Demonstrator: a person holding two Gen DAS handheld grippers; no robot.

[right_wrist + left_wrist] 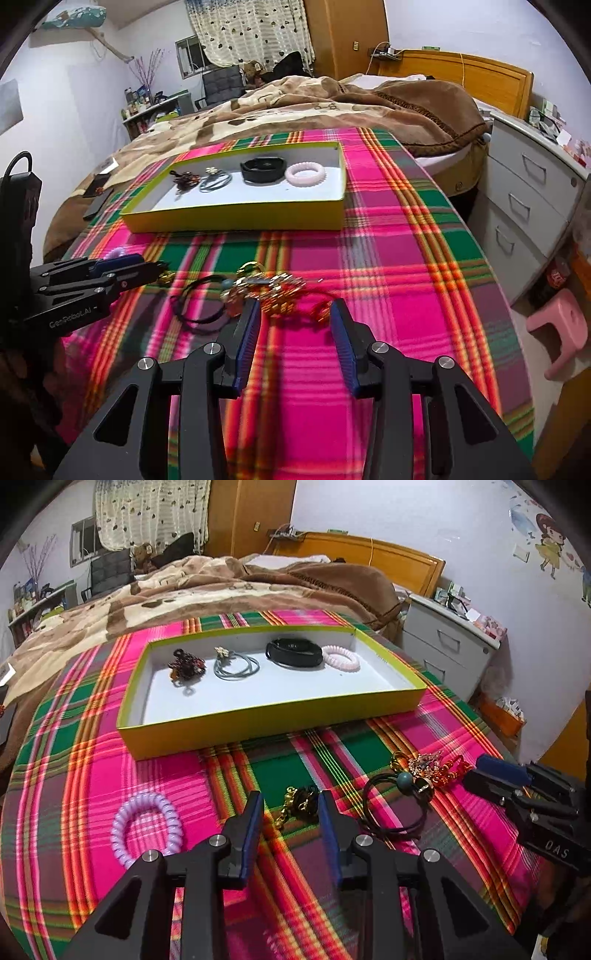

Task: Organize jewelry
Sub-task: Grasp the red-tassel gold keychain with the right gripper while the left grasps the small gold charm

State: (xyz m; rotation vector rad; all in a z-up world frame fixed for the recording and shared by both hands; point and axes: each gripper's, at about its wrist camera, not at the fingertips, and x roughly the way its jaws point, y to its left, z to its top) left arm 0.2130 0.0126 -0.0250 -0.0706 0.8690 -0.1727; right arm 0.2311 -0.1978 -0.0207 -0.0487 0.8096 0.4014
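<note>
A shallow yellow-green box (pixel 258 722) (pixel 236 219) lies on the plaid cloth and holds a dark beaded piece (pixel 185 667), a grey hair tie (pixel 236 665), a black band (pixel 293 652) and a pink coil tie (pixel 340 658). My left gripper (pixel 290 805) is open, with a black and gold piece (pixel 301 802) lying just beyond its tips. A purple coil tie (pixel 146 825) lies to its left, a black hair tie with a teal bead (pixel 397 805) to its right. My right gripper (pixel 293 314) is open over a gold and red jewelry pile (pixel 284 295).
The plaid cloth (pixel 388 258) covers a round table in front of a bed with a brown blanket (pixel 221 587). A white drawer unit (pixel 528 199) and a pink stool (pixel 561 332) stand to the right. Each gripper shows in the other's view, the left gripper (pixel 122 269) close to the pile.
</note>
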